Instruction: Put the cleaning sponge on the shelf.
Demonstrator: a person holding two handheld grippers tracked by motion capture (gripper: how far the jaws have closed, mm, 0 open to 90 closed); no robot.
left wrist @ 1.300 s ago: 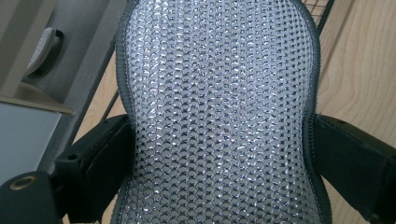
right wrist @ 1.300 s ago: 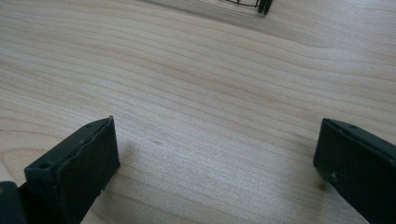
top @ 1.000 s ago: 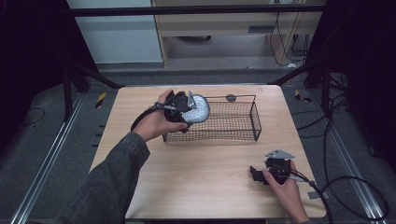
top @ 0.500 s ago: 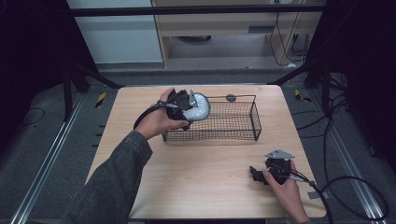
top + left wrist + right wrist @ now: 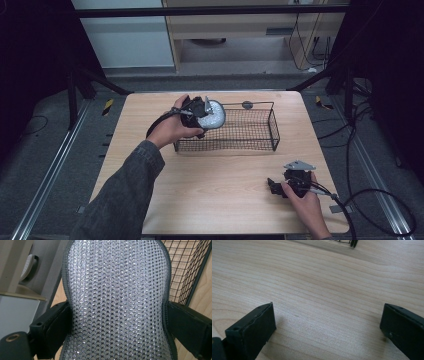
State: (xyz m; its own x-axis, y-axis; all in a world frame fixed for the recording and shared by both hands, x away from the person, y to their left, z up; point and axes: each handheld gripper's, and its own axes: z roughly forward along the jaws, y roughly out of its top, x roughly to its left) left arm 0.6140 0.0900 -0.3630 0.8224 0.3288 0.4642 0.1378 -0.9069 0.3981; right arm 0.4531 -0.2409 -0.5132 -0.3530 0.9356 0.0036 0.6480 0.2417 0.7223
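High view looks down over the table [image 5: 225, 170] — both gripper views sit close, sharing its woodgrain.

Silver mesh pad [image 5: 117, 302] cropped top, bottom.

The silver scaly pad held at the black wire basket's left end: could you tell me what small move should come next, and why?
Probably lower it and open. The left gripper clamps the silver scaly pad over the black wire basket, whose mesh floor looks bare. The right gripper rests open on the wooden table.
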